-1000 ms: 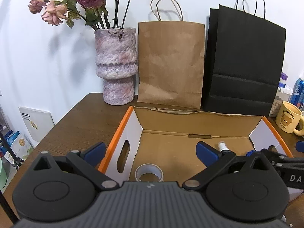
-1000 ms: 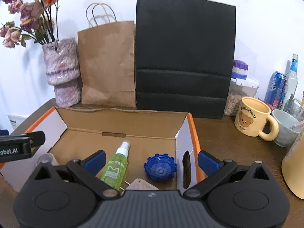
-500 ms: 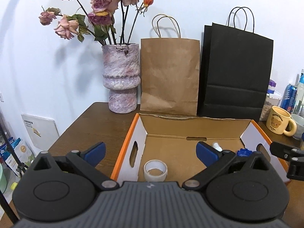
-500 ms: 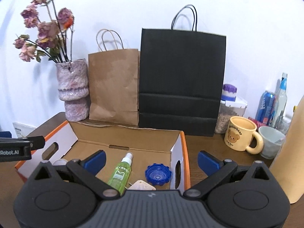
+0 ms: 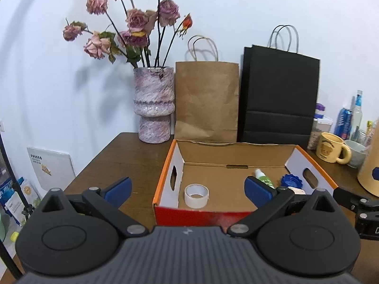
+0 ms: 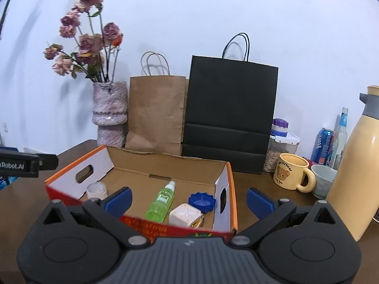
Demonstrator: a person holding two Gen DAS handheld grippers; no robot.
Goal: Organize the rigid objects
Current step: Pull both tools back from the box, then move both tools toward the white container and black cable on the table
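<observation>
Both grippers are held above the near edge of the cardboard box (image 6: 227,182), and nothing is carried: the left gripper (image 5: 187,188) and the right gripper (image 6: 188,198) are each seen with jaws spread wide and empty. The rigid objects are already lying inside the box: a tape roll (image 5: 196,195) near the left wall, and a green spray bottle (image 6: 162,202), a blue cap (image 6: 201,201) and a white cube (image 6: 186,214) gathered toward the right wall. The sorting is judged to be largely done, if not finished. The main risk is judged to be a low sweep of either gripper, by which the box's near wall could be caught and the box dragged across the surface (image 5: 118,158). On the right, a tall cream flask (image 6: 355,170) stands close to the right gripper and could be knocked by a sideways swing; a bear mug (image 6: 292,174), a small cup, a can and bottles are crowded just behind it. At the back, a vase of dried roses (image 5: 154,105), a brown paper bag (image 5: 206,99) and a black paper bag (image 5: 279,97) would be toppled by an overlong reach.
</observation>
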